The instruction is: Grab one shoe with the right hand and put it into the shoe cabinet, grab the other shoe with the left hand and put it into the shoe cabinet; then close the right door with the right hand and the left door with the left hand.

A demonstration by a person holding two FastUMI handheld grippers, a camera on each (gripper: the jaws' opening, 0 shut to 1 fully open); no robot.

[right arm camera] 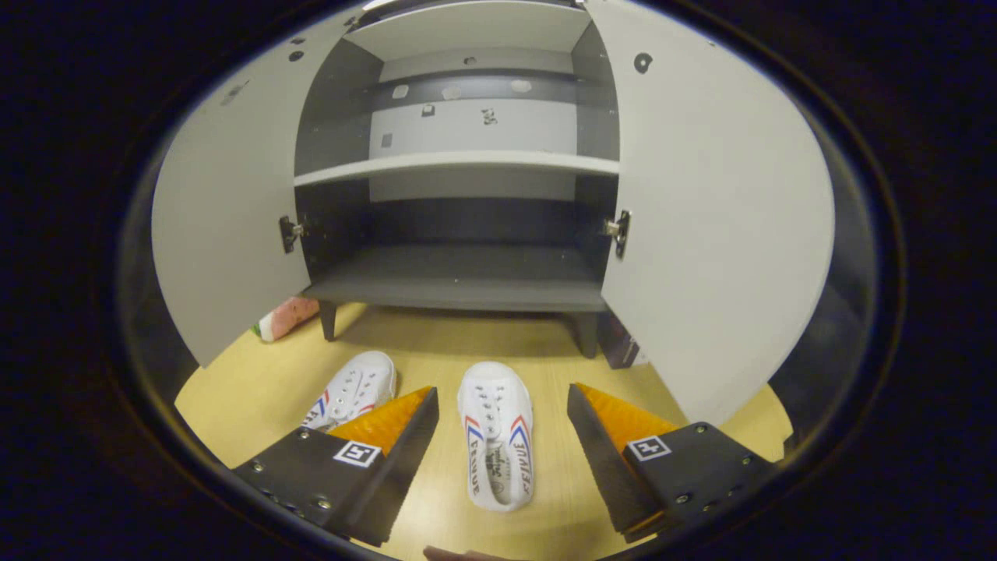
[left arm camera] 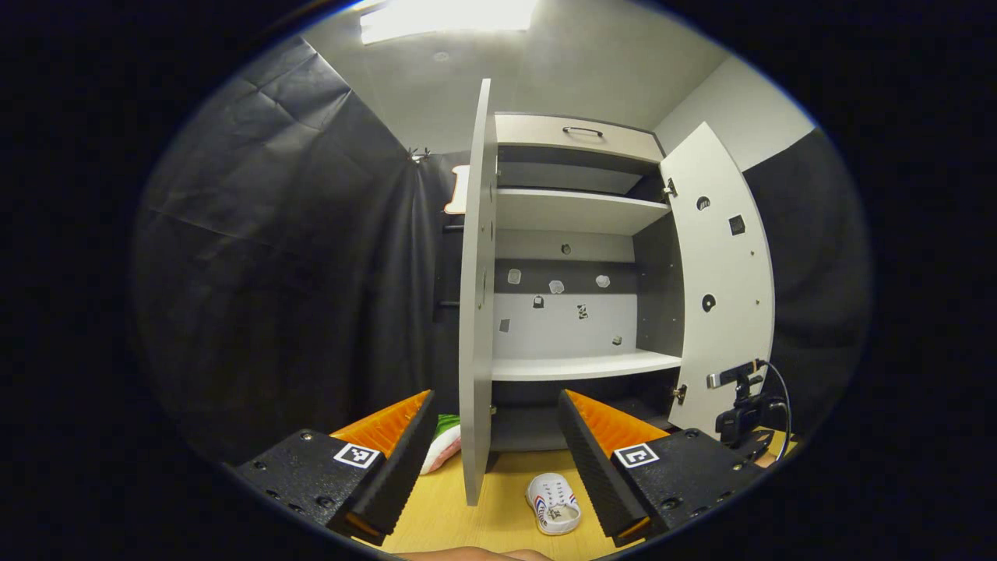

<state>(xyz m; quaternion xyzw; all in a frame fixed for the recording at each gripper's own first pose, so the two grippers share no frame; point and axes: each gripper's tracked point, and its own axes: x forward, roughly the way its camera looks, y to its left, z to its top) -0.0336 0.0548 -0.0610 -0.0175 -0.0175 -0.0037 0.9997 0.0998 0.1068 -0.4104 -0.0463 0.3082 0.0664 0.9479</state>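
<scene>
Two white shoes with red and blue stripes lie on the wooden floor in front of the open shoe cabinet [right arm camera: 459, 284]. One shoe [right arm camera: 494, 436] lies toe toward the cabinet, between the spread fingers of my right gripper [right arm camera: 502, 388], which is open and not touching it. The other shoe [right arm camera: 354, 393] lies to its left, partly behind my left finger. In the left gripper view one shoe [left arm camera: 553, 504] lies low on the floor by my open left gripper [left arm camera: 495, 393], which holds nothing. The left door [left arm camera: 475, 312] is edge-on just ahead; the right door [left arm camera: 724, 288] stands wide.
A pink and green object [right arm camera: 284, 318] lies on the floor behind the left door [right arm camera: 234, 210]. The right door [right arm camera: 716, 218] swings out close to my right finger. A small camera on a stand [left arm camera: 744, 405] sits right of the cabinet. Black cloth hangs at the left.
</scene>
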